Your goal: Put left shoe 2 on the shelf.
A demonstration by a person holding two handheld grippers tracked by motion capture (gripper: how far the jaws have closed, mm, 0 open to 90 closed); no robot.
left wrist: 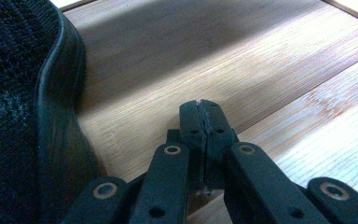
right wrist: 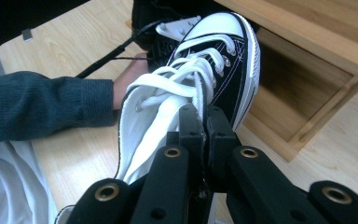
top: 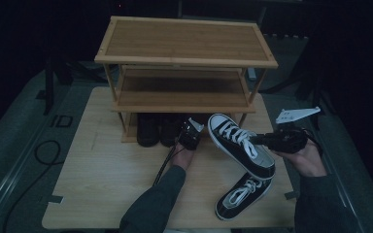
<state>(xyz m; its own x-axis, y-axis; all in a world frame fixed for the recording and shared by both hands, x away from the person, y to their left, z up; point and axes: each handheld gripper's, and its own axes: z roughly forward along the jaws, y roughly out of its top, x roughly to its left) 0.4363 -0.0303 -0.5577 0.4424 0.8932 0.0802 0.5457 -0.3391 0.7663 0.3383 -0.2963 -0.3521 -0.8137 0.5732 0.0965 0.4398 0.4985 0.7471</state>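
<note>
- The wooden rack (top: 184, 57) stands at the far side of the table (top: 102, 184); everything below is placed against it. Its top and middle shelves are bare, and a pair of dark shoes (top: 156, 129) already sits on its bottom level, toward the left end.
- The left gripper (top: 190, 137) is at the rack's front edge, just right of those dark shoes, reaching in at the bottom level. In the left gripper view its jaws are pressed flat together with nothing between them, resting over the bottom board (left wrist: 242, 70), with the side of a dark shoe (left wrist: 23, 116) close on one side.
- The sneaker in hand (top: 240, 145), black canvas with white laces and a white toe cap, is lifted off the table in front of the rack's right half, its toe pointing toward the open bottom level.
- The right gripper (top: 264, 140) holds it from the right of the rack's front: in the right gripper view the jaws are clamped tight where the laces (right wrist: 186, 79) and tongue meet, which seems to be all that carries the shoe.
- The second sneaker (top: 243, 191) lies on the table nearer the person, well in front of the rack's right end, untouched.
- As a judgement: one pair is stored, the first sneaker is partway to the rack, and its mate is yet to be picked up, so roughly half the work remains.
</note>
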